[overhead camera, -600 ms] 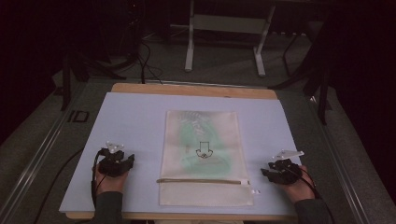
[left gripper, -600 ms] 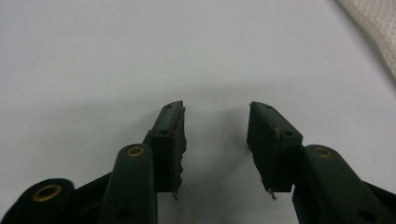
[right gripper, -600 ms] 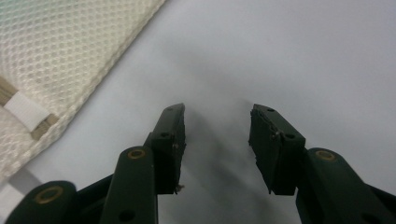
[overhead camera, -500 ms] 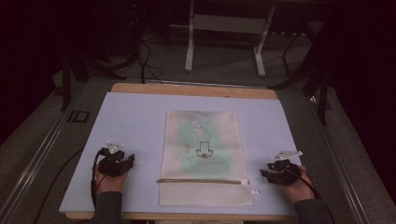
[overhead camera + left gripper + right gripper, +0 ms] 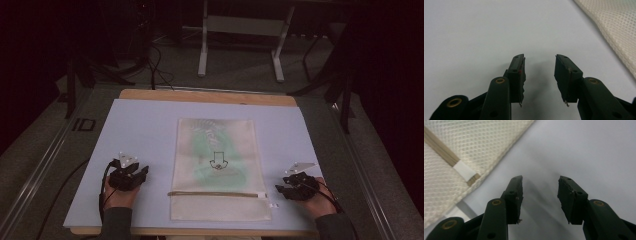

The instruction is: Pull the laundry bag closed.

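While one mesh bag (image 5: 215, 167) lies flat — two grippers, left (image 5: 131, 171) and right (image 5: 292, 186), spread, seemingly empty.

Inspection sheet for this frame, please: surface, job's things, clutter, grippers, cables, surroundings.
Surface: pale blue mat on a wooden tabletop.
Job's things: cream mesh zip bag lying flat at centre with greenish contents; tan zipper strip across its near end.
Clutter: nothing seen.
Grippers: left gripper open, empty, left of the bag; right gripper open, empty, beside the bag's zipper end.
Cables: black cable trailing from the left gripper; loose cables on the floor behind.
Surroundings: dark room, grey metal frame legs beyond the table.
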`<state>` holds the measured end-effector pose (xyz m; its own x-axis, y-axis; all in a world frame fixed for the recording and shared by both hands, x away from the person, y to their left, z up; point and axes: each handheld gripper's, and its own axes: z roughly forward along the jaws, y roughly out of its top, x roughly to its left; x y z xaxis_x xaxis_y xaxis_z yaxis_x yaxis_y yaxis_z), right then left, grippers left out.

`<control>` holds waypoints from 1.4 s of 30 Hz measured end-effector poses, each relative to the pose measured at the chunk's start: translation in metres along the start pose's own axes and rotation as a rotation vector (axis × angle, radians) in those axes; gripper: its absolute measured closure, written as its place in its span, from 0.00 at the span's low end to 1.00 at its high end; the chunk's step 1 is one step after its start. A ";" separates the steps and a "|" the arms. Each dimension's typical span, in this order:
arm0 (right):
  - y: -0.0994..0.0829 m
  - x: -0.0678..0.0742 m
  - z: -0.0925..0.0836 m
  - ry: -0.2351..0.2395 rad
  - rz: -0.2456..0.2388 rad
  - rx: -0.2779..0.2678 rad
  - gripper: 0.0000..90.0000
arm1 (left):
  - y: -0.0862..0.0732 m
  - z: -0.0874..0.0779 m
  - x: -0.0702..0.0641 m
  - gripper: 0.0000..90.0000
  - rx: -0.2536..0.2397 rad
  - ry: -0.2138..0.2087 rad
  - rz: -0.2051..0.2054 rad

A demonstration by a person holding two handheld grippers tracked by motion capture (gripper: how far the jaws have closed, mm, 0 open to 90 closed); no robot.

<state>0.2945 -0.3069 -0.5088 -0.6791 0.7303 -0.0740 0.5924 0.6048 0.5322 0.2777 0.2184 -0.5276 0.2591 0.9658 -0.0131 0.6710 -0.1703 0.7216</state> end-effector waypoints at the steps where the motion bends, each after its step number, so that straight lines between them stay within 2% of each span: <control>1: 0.001 0.001 0.000 0.005 0.000 0.005 0.62 | 0.000 0.000 0.000 0.67 0.004 0.002 -0.001; 5: 0.007 0.005 0.001 0.029 -0.039 0.042 0.66 | 0.000 -0.001 0.001 0.67 -0.001 0.003 -0.003; 16: 0.023 0.013 0.001 0.055 -0.107 0.079 0.66 | 0.000 0.000 0.000 0.67 0.008 -0.005 0.002; 22: 0.027 0.017 0.001 0.068 -0.129 0.107 0.67 | 0.000 -0.001 0.000 0.66 0.007 -0.002 0.003; 26: 0.030 0.019 0.000 0.060 -0.153 0.108 0.68 | -0.001 -0.001 -0.001 0.65 0.007 0.003 0.004; 42: 0.046 0.030 -0.003 0.080 -0.227 0.138 0.69 | 0.000 0.001 -0.005 0.65 0.010 -0.007 0.020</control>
<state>0.3006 -0.2582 -0.4838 -0.8302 0.5469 -0.1082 0.4707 0.7915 0.3897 0.2773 0.2136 -0.5281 0.2774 0.9607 -0.0031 0.6726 -0.1919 0.7147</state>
